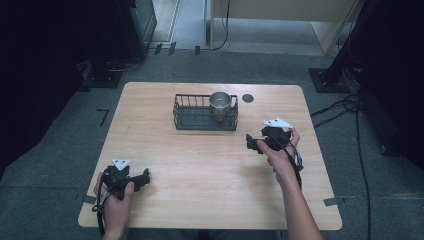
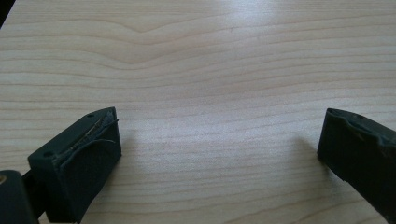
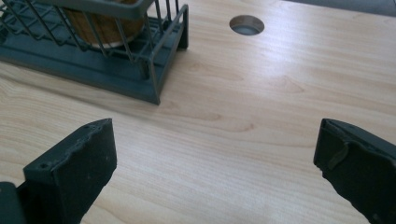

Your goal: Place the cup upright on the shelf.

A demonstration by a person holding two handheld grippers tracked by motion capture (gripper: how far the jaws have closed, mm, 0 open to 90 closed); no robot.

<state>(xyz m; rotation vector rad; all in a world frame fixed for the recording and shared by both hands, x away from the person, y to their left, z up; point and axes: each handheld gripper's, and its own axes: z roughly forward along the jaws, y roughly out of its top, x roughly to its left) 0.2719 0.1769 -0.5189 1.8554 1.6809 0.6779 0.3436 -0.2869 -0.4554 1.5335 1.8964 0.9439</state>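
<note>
A dark wire basket (image 1: 200, 116) stands on the wooden table (image 1: 210, 165) at the back middle. A metal cup (image 1: 220, 103) with a brown lower band (image 3: 100, 25) sits in its right end. My right gripper (image 1: 251, 142) is held to the right of the basket (image 3: 116, 70), a little nearer the person, open with bare wood between its jaws. My left gripper (image 1: 145, 178) rests near the front left corner, open over bare wood (image 2: 219, 116).
A round cable hole (image 1: 247, 98) lies in the table just right of the basket; the right gripper view has the hole (image 3: 246, 24) at its top. Cables (image 1: 345, 107) and stand bases lie on the grey floor around the table.
</note>
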